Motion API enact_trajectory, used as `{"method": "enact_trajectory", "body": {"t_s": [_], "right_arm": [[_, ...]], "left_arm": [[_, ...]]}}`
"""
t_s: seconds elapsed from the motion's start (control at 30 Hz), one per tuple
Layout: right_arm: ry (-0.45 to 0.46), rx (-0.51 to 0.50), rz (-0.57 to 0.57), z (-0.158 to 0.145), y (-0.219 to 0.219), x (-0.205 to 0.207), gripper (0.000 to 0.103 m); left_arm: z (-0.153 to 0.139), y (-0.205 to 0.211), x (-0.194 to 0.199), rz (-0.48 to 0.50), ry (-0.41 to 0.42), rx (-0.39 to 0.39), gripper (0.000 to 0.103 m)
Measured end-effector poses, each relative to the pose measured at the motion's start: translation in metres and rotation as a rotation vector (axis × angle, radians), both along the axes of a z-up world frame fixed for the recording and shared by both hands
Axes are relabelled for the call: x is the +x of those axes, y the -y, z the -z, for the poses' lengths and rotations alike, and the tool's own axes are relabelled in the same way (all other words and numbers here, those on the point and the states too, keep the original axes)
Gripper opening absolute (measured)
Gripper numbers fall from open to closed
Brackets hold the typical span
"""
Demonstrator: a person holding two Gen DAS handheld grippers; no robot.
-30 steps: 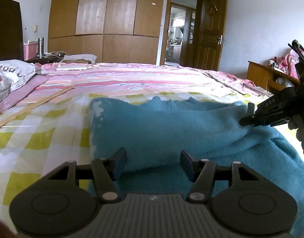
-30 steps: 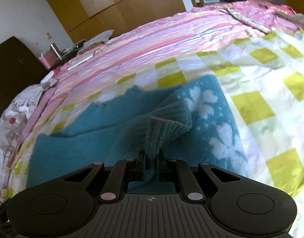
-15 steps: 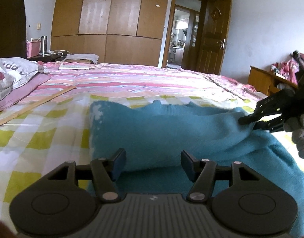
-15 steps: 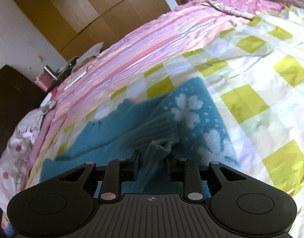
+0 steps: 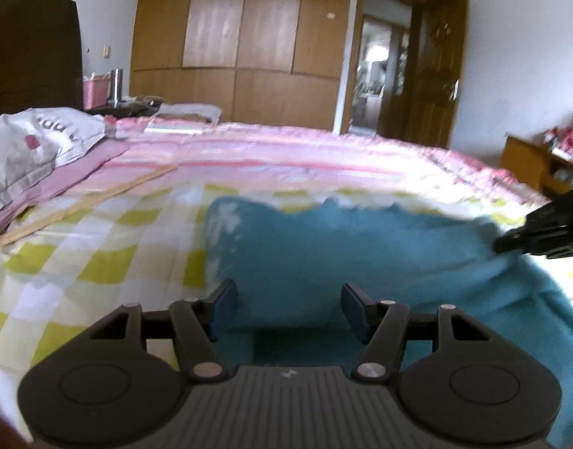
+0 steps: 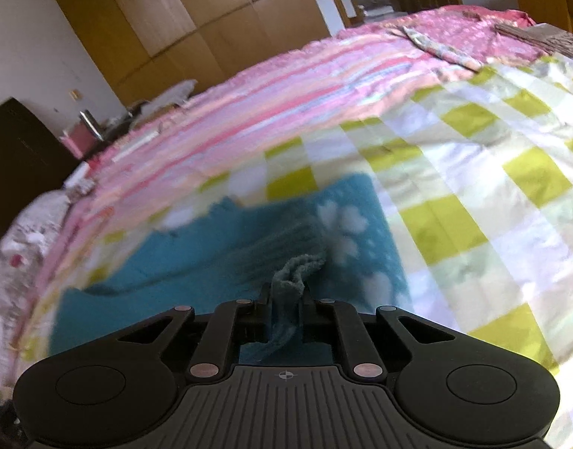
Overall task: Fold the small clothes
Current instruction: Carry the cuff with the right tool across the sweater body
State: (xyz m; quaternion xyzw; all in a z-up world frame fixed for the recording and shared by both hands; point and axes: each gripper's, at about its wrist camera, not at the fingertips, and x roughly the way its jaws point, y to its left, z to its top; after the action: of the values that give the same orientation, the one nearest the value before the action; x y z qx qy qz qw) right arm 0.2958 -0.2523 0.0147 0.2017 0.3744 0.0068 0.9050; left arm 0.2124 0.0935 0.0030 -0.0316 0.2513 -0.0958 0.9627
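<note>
Your right gripper (image 6: 284, 295) is clamping the ribbed cuff (image 6: 297, 267) of the teal sweater (image 5: 342, 247) lying on the bed (image 6: 473, 172). Your left gripper (image 5: 286, 299), jaws apart, is hovering over the near hem; the sweater's long axis is running crosswise ahead.

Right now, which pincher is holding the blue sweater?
The right gripper: its fingers pinch the ribbed cuff of the teal sweater. The left gripper stands wide open, holding nothing.
</note>
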Motion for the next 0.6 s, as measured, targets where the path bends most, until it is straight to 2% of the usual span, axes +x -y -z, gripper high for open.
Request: {"method": "enact_trajectory", "body": {"t_s": [0.07,0.27,0.37,0.43,0.6], "right_arm": [[-0.003,-0.019,0.004,0.007,-0.001,0.000,0.010],[-0.006,-0.073,-0.010,0.005,-0.007,0.001,0.010],[0.002,-0.053,-0.011,-0.002,-0.004,-0.005,0.020],[0.017,-0.067,-0.017,-0.009,-0.006,-0.013,0.023],[0.058,-0.227,-0.046,-0.020,-0.022,-0.030,0.024]], "left_arm": [[0.003,0.001,0.002,-0.004,-0.015,0.024,0.066],[0.004,-0.002,0.001,-0.016,-0.026,0.029,0.068],[0.001,-0.002,-0.006,-0.026,-0.025,0.041,0.068],[-0.003,-0.002,-0.011,-0.034,-0.024,0.051,0.068],[-0.007,0.002,-0.017,-0.034,-0.024,0.066,0.068]]}}
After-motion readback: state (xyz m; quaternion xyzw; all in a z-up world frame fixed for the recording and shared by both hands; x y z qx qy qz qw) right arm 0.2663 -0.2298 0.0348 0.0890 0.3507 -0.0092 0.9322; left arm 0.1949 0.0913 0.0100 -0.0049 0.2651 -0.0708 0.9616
